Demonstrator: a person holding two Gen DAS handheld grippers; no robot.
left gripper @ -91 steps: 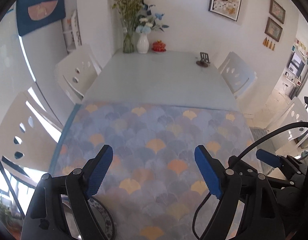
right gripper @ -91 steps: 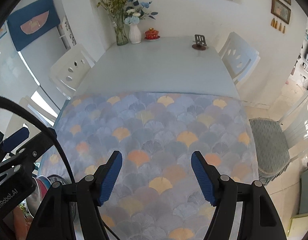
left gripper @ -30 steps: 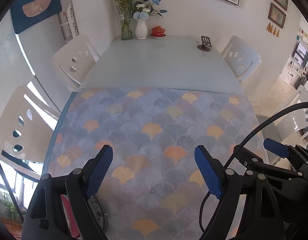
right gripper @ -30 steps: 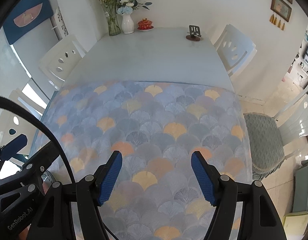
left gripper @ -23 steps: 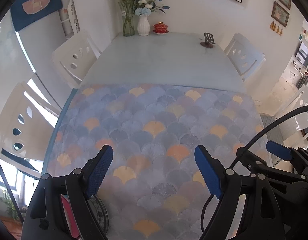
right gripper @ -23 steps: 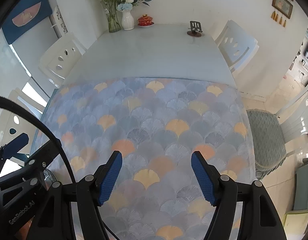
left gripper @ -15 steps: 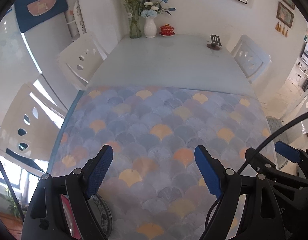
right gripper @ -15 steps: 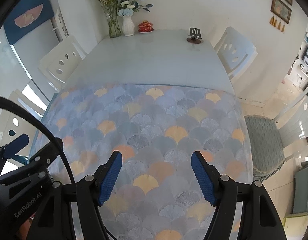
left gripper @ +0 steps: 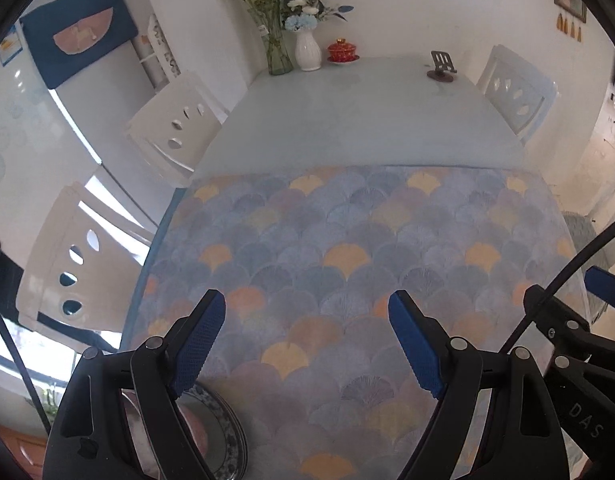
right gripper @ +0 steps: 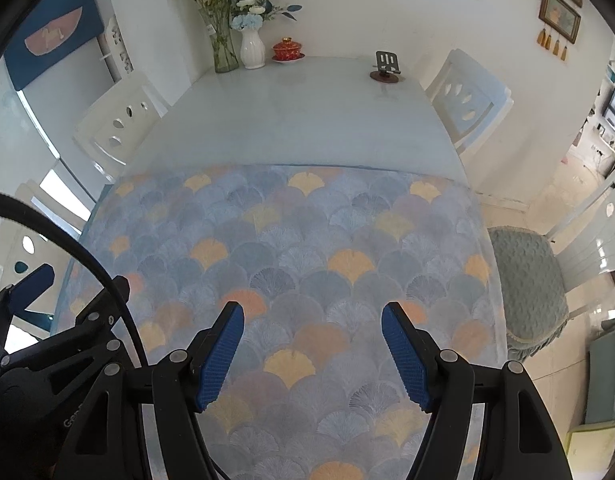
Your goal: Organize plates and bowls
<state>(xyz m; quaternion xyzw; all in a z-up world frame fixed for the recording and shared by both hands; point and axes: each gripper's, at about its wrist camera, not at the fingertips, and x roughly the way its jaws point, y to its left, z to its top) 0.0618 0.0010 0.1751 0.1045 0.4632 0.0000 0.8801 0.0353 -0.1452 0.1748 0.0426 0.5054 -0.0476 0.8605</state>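
Observation:
A stack of plates (left gripper: 223, 436) with a dark patterned rim lies at the near left edge of the table, mostly hidden behind my left gripper's left finger in the left wrist view. My left gripper (left gripper: 307, 344) hangs open over the fan-patterned cloth (left gripper: 347, 264), nothing between its blue pads, with the plates below and left of it. My right gripper (right gripper: 312, 350) is open too, above the cloth's (right gripper: 291, 248) near middle, empty. Each gripper shows at the edge of the other's view. No bowl is visible.
At the table's far end stand a glass vase of flowers (left gripper: 273, 46), a white vase (left gripper: 308, 51), a red lidded cup (left gripper: 342, 50) and a phone stand (left gripper: 441, 66). White chairs (left gripper: 175, 128) flank both sides; a cushioned seat (right gripper: 525, 292) sits at the right.
The left wrist view has tilted and shifted a little, so the far end of the table sits further right. The right gripper stayed still. Both pairs of jaws kept the same width.

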